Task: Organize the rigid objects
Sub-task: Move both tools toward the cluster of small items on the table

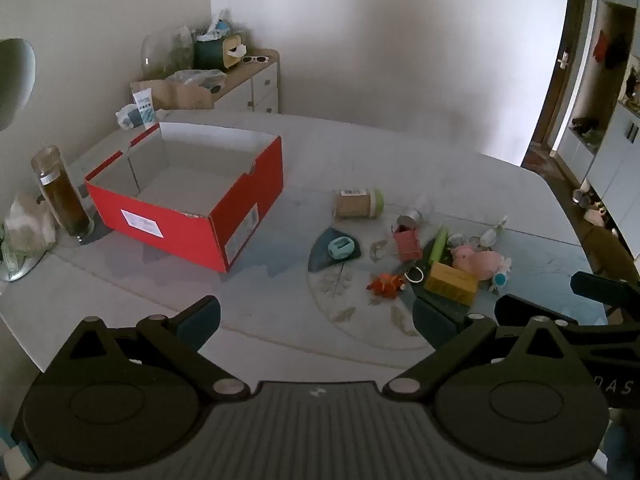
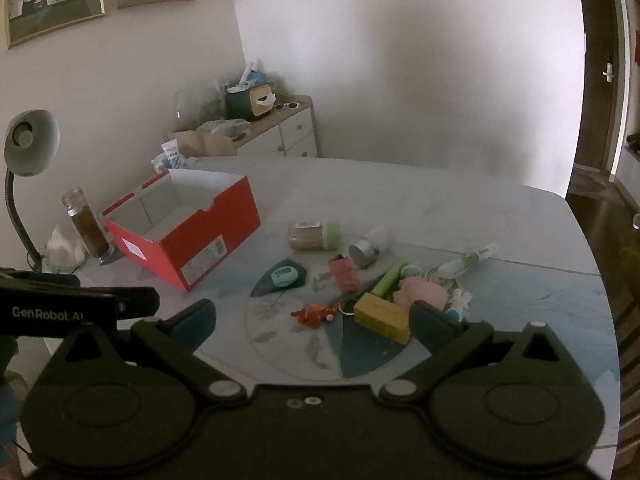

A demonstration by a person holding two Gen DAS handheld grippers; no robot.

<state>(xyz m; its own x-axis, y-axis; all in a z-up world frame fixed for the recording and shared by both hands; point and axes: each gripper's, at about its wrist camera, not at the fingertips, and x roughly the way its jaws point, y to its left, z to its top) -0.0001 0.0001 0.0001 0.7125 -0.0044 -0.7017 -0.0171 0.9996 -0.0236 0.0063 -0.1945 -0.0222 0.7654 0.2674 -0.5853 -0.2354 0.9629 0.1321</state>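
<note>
Red cardboard box (image 1: 208, 216) sits open near the left edge of the grey table (image 1: 400, 152). Small toys lie in a heap near the right edge: a yellow block (image 2: 380, 316), a pink soft toy (image 2: 424, 292), a green-capped jar (image 2: 316, 235) on its side. The left gripper (image 1: 316, 316) and the right gripper (image 2: 312, 320) both hang above the table, jaws spread wide, holding nothing.

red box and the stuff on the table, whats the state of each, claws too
red box: open, empty, upright
green-lidded jar: on its side, lid on
tall brown jar: upright, capped
yellow block: lying flat beside the pink toy
left claw: open, holding nothing
right claw: open, holding nothing
</note>
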